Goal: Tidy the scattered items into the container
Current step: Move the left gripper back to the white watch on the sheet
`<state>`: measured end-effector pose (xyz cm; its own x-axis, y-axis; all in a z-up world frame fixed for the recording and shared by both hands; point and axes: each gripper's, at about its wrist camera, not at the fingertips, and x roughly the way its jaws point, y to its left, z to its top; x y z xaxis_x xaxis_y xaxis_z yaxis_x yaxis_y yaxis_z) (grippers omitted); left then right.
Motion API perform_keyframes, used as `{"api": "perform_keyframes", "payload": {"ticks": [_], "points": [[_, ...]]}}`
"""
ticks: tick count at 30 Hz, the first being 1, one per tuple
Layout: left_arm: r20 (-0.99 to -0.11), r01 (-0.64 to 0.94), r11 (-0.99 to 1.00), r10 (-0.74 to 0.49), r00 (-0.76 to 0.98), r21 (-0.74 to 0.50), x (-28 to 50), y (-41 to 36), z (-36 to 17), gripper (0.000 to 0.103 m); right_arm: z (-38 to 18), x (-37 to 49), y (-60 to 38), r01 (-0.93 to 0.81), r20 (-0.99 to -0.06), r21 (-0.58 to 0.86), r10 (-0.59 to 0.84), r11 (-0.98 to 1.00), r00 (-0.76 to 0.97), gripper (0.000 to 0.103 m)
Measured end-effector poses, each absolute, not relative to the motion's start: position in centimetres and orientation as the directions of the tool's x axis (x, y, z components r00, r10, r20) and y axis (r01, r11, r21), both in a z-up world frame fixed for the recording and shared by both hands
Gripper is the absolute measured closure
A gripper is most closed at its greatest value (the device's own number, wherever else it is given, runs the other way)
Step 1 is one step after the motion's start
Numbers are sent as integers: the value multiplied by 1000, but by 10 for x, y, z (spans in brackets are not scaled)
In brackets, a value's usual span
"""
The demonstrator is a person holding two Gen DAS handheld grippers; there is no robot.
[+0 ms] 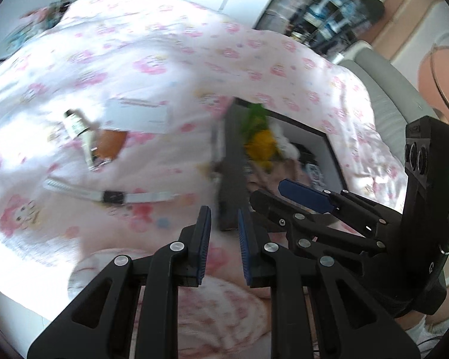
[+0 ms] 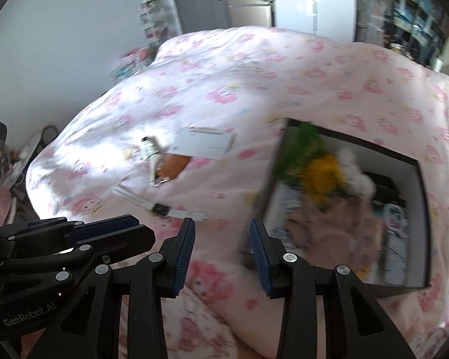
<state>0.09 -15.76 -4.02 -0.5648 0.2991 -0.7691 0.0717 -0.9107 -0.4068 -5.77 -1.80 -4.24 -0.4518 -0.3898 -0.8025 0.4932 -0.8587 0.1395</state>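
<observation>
On bed, mid-left: smartwatch (image 2: 161,209), dropper bottle (image 2: 149,147), white card box (image 2: 205,145), all outside dark box (image 2: 416,161) at right. Left gripper (image 1: 224,220) & right gripper (image 2: 221,229): both parted, empty. Risk: soft quilt (image 2: 254,68) lets watch sink, pads may snag fabric.

Two hand-held grippers, side by side, both empty.
Left gripper (image 1: 224,240) parted a little, nothing between the blue pads (image 1: 206,233); right gripper (image 2: 221,252) spread wider, likewise empty, just beside the left.
</observation>
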Motion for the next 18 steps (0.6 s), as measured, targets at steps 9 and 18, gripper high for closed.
{"api": "perform_keyframes", "payload": {"ticks": [9, 18], "points": [[-819, 296, -860, 212, -534, -416, 20, -252, -92, 80, -90, -80, -83, 554, -856, 227, -435, -801, -279, 69], [-845, 381, -813, 232, -481, -440, 9, -302, -148, 77, -153, -105, -112, 543, -922, 226, -357, -809, -147, 69]]}}
